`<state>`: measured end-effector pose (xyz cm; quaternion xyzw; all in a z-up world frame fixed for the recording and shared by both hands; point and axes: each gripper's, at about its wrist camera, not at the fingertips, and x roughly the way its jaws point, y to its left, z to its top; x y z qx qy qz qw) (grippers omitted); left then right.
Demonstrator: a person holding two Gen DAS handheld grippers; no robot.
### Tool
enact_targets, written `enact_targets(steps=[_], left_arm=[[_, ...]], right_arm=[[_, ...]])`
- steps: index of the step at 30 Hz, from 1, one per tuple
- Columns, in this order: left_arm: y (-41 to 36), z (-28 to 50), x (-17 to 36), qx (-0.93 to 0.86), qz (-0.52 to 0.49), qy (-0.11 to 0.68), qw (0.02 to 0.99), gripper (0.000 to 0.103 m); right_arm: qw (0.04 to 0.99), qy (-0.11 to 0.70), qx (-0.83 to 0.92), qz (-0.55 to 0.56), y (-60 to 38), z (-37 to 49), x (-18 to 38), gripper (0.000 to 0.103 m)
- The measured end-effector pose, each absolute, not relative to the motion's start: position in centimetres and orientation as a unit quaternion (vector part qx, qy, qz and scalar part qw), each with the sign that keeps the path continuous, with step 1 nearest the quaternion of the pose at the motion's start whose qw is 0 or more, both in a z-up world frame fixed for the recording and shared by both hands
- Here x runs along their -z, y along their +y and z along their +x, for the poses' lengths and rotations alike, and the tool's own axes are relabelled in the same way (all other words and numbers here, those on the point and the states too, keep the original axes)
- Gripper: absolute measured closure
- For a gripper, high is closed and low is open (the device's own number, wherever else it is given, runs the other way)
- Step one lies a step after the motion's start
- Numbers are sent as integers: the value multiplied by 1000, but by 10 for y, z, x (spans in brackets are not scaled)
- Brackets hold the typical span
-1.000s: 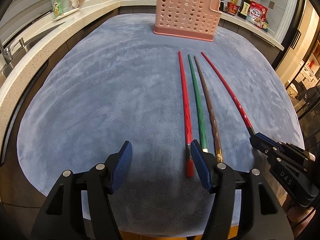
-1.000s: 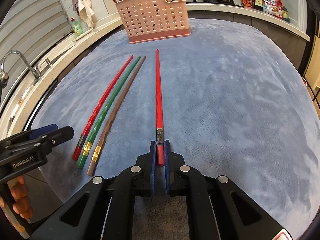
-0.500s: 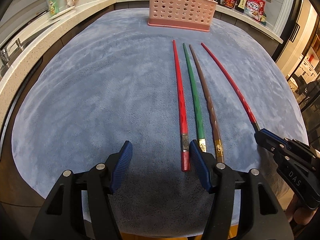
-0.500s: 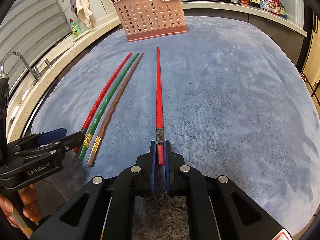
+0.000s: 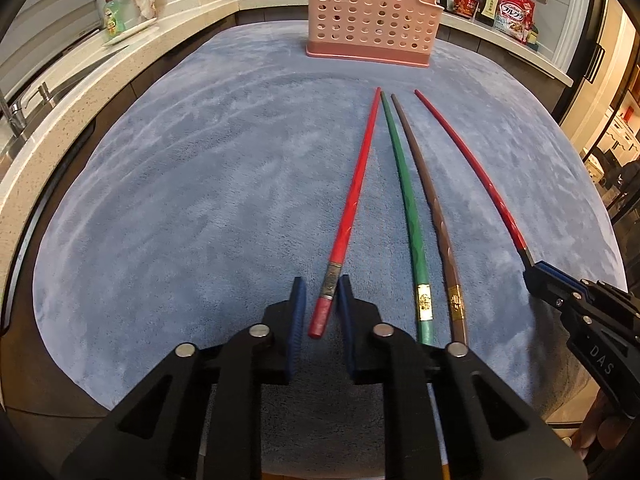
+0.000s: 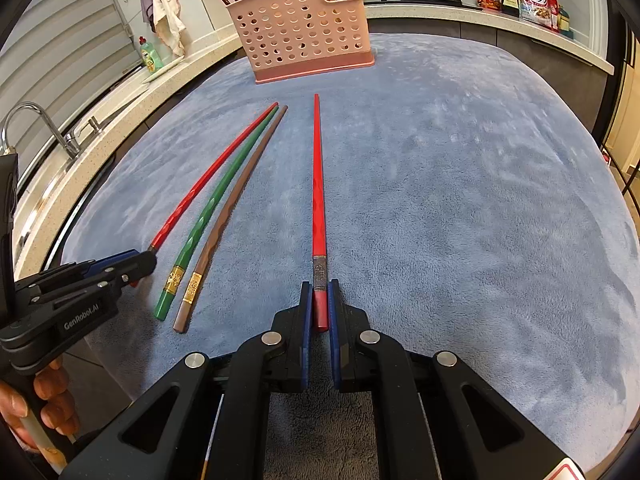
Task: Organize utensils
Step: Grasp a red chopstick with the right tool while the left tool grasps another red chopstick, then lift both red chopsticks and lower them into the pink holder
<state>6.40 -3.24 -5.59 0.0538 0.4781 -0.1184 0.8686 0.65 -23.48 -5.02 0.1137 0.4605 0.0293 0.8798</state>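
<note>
– Fingers (image 5: 298, 304), both sides: status?

– Left gripper (image 5: 321, 284): blue pads stand narrowly apart on either side of the butt end of the leftmost red chopstick (image 5: 356, 196). A sliver of gap shows on one side, so I log it as not clamped. Right gripper (image 6: 320, 286): pads pressed on both flanks of the other red chopstick (image 6: 319, 184), just behind its metal band. That one is gripped. All four sticks lie flat on the blue-grey cloth (image 5: 200, 200), tips toward the pink perforated holder (image 5: 368, 12) at the far end.

– What does the left pick need?

– My judgement: centre the stick between the pads before squeezing. It sits slightly skewed to the finger line, and an off-centre pinch would roll it toward the green chopstick (image 5: 408, 192), which lies just beside it, with the brown chopstick (image 5: 430, 196) next over. Close low and close to the cloth.

– Risk?

– Grip is at the very end on both sides, so the long tips will likely droop or swing on lift. I'd raise both level and slowly, then tilt tip-down over the holder.
</note>
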Motion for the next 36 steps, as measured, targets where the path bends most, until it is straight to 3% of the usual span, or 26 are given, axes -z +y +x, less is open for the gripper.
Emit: enact_targets(steps=[22,36], left_arm=[[-20,68,36,119,22,477,870,96],[-8,77,-23,126,-19,435,892,96]], right_arm=[[888,440,-31,126,-244,5,29,96],[916,375,-26,142,-262,8,-34,96]])
